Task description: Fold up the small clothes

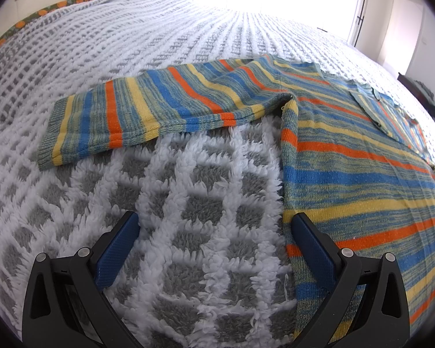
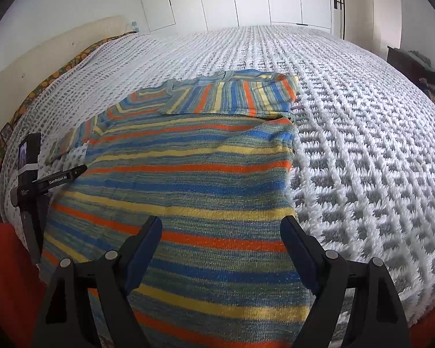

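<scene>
Open tongs [image 2: 221, 243] over seemingly half-folded sweater [image 2: 188, 179]

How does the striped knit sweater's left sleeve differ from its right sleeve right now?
The left sleeve of the striped knit sweater lies stretched straight out onto the white and grey fluffy blanket; the right sleeve is folded across the chest. So the left lies on blanket, the right on sweater. Both share blue, yellow and orange stripes.
</scene>
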Demonstrator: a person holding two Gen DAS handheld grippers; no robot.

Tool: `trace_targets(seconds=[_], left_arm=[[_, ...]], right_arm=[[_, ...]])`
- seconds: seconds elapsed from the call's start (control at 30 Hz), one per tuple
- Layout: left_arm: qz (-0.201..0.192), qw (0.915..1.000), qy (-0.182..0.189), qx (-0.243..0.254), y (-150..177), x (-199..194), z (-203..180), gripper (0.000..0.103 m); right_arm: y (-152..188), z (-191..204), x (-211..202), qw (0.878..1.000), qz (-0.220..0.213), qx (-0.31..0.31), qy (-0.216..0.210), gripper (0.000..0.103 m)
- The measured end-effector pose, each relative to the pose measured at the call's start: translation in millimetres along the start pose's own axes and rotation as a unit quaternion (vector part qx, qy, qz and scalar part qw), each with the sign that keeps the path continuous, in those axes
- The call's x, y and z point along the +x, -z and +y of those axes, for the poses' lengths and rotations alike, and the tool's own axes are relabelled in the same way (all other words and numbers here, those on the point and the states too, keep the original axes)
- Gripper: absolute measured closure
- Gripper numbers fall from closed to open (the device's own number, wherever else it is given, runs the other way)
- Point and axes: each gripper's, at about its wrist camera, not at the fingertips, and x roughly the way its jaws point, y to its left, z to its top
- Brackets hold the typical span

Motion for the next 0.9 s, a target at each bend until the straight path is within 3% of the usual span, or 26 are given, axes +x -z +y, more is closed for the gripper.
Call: trace_targets(seconds=[0.9], left_arm=[[0.000, 1.0000, 0.000, 0.000, -0.3, 0.0, 0.3, 0.000]], right_arm=[[0.3, -3.0, 4.0, 1.000, 0.008, 0.004, 0.000, 0.020]])
